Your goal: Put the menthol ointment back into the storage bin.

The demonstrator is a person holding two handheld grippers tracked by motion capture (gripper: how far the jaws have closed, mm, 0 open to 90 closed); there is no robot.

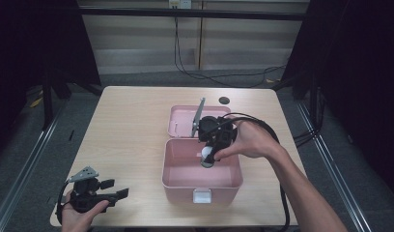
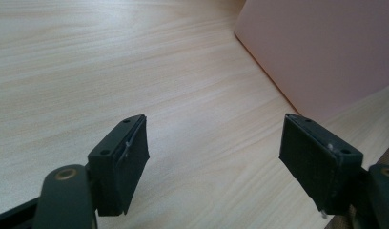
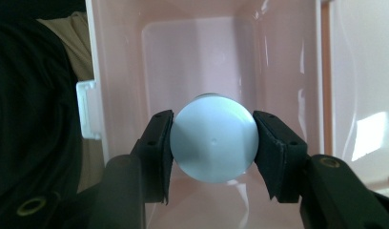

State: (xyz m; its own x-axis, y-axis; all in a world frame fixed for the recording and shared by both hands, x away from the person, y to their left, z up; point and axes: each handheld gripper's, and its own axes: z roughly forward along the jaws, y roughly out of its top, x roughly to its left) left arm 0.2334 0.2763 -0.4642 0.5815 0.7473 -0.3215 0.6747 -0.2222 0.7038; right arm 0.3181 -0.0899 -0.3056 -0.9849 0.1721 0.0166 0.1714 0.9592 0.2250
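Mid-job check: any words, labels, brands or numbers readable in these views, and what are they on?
None readable.
The pink box and its open lid are plain, with no print showing.
The pale round cap held in the right gripper bears only a small centre dimple, no text.
The left gripper pads and the wooden table carry no markings.

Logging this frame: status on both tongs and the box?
Right tongs shut on round pale-blue capped object, inside open pink plastic box. Left tongs open, empty, on light wooden table beside box. Nothing in the way.
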